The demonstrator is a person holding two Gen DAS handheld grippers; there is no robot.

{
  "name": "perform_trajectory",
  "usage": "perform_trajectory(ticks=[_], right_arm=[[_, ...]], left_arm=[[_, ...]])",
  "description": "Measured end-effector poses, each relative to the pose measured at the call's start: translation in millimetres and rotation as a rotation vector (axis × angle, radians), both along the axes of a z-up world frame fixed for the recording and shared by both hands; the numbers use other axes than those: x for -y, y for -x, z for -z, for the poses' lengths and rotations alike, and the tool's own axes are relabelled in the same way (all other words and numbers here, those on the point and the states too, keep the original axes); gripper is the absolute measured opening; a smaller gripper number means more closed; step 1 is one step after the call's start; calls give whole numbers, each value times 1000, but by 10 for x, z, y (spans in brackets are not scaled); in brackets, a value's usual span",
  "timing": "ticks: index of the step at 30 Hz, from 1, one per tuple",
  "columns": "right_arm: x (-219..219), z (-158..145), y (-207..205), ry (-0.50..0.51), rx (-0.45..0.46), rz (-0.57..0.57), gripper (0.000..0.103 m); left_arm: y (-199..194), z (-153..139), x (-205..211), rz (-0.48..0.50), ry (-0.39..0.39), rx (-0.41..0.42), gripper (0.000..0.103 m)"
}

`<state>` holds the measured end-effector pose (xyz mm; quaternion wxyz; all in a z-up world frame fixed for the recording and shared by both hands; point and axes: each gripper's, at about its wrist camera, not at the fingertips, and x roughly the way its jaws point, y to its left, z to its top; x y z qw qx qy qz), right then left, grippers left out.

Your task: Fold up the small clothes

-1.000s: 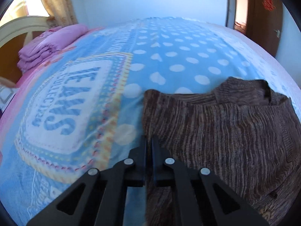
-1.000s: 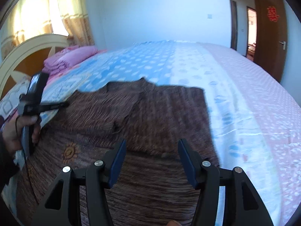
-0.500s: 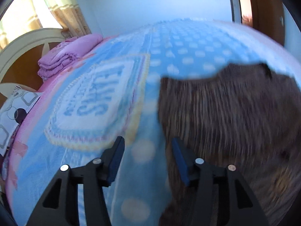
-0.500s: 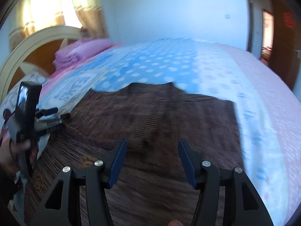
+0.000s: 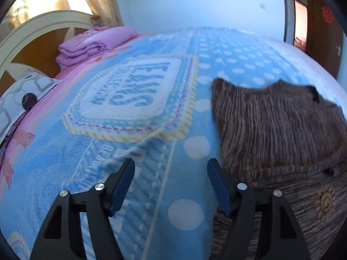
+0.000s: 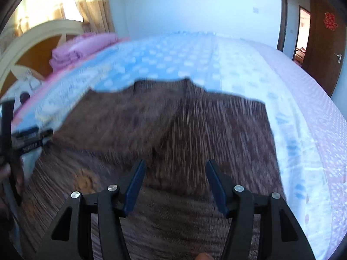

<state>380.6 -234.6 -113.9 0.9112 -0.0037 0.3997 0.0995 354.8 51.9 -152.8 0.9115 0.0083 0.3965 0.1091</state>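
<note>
A brown striped knit sweater (image 5: 271, 125) lies on the blue bedspread, its sleeves folded in over the body; a small sun motif shows near its lower part. My left gripper (image 5: 171, 164) hovers over the bare bedspread just left of the sweater's edge. Its jaws are opening and nothing is between them. My right gripper (image 6: 175, 164) stands open above the middle of the sweater (image 6: 173, 125), holding nothing. In the right wrist view the left gripper (image 6: 28, 138) appears at the far left, held by a hand (image 6: 8, 173).
The blue dotted bedspread (image 5: 108, 151) with a printed label covers the bed. Folded pink bedding (image 5: 93, 43) lies by the curved headboard (image 5: 32, 28), with a patterned pillow (image 5: 17, 95) beside it. A brown door (image 6: 321, 49) stands at the far right.
My left gripper, shut at the sweater's left edge a second ago, has opened wide and moved left off the sweater. My right gripper shifted slightly over the sweater and stayed open.
</note>
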Motion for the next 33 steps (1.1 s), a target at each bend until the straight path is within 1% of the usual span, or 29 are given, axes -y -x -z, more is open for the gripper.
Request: perform_trajectory(ticks=[1, 2, 4, 5, 6, 7, 8, 10, 12, 13, 15, 18, 20, 21, 23, 25, 27, 30, 33], right_arm=[[-33, -48, -62, -4, 4, 2, 59], [-79, -82, -145, -11, 3, 0, 59], [-198, -46, -307, 17, -14, -14, 59], [-257, 30, -378, 57, -34, -4, 59], [-285, 95, -402, 76, -56, -4, 59], [-313, 181, -394, 93, -90, -10, 59], [-327, 268, -333, 112, -104, -10, 59], [-312, 300, -165, 135, -39, -10, 59], [-258, 299, -115, 110, -34, -7, 59], [-231, 301, -143, 90, -48, -3, 61], [-225, 316, -195, 84, -57, 9, 64], [-288, 325, -167, 125, -47, 12, 64], [-289, 309, -140, 137, -41, 13, 64], [-269, 303, -125, 125, -41, 17, 64], [-220, 311, -139, 85, -48, 22, 65], [-169, 302, -157, 50, -57, 22, 65], [-121, 253, -130, 24, -47, 33, 65], [-85, 187, -42, 7, -31, 42, 65], [-76, 168, 23, 14, -32, 41, 65]], left_arm=[[-5, -9, 19, 3, 18, 0, 74], [-17, -3, 46, 3, 16, -6, 74], [-67, 35, 132, 14, -22, -27, 74], [-80, 53, 158, 16, -41, -35, 74], [-82, 66, 154, 14, -45, -39, 74], [-89, 86, 137, 12, -36, -45, 74], [-83, 98, 112, 9, -28, -50, 75], [-64, 118, 69, 0, -5, -54, 78], [-51, 121, 63, -4, -1, -52, 79], [-52, 121, 82, -5, -13, -51, 80], [-51, 124, 127, -5, -40, -49, 80], [-34, 107, 146, -1, -51, -43, 80], [5, 88, 135, -5, -45, -44, 82], [27, 74, 130, -4, -41, -38, 83], [69, 46, 118, -2, -31, -22, 87], [91, 19, 111, 1, -23, -17, 88], [121, -4, 120, 9, -21, -15, 88], [211, -41, 151, 29, -25, -4, 88], [268, -60, 179, 43, -21, -3, 89]])
